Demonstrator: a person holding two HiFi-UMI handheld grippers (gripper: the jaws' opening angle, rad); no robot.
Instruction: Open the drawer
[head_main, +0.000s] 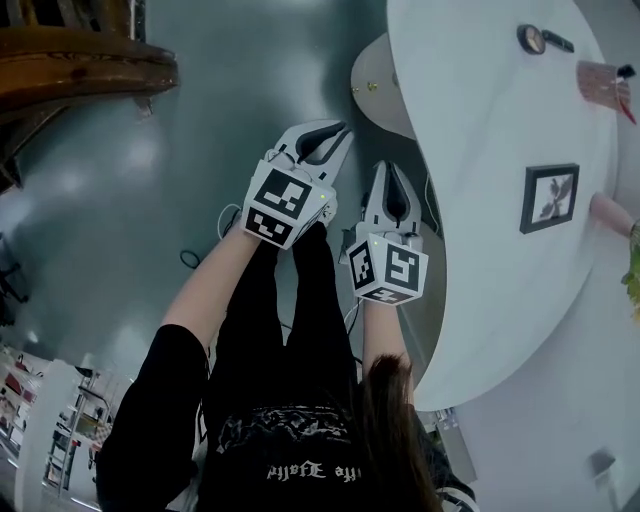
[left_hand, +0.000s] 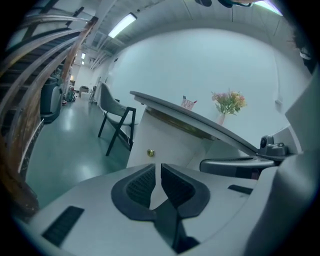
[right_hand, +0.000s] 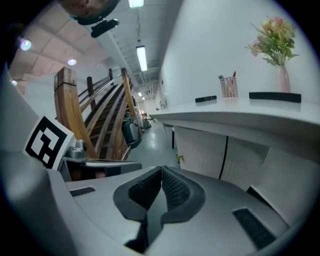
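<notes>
Holding our left gripper (head_main: 333, 134) and right gripper (head_main: 384, 170) pinched shut, empty, we risked glancing off the mid-frame brass knob (left_hand: 150, 152).

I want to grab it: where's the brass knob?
Left gripper view: the knob sits on the white cabinet front below the desktop, right of the chair.

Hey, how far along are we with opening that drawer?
Done: nothing yet. The drawer front looks closed and its brass knob is untouched. In hand: the left claw and right claw are both shut and empty, pointed toward the desk. Left to do: open a claw, close it on the brass knob, and pull the front out.
</notes>
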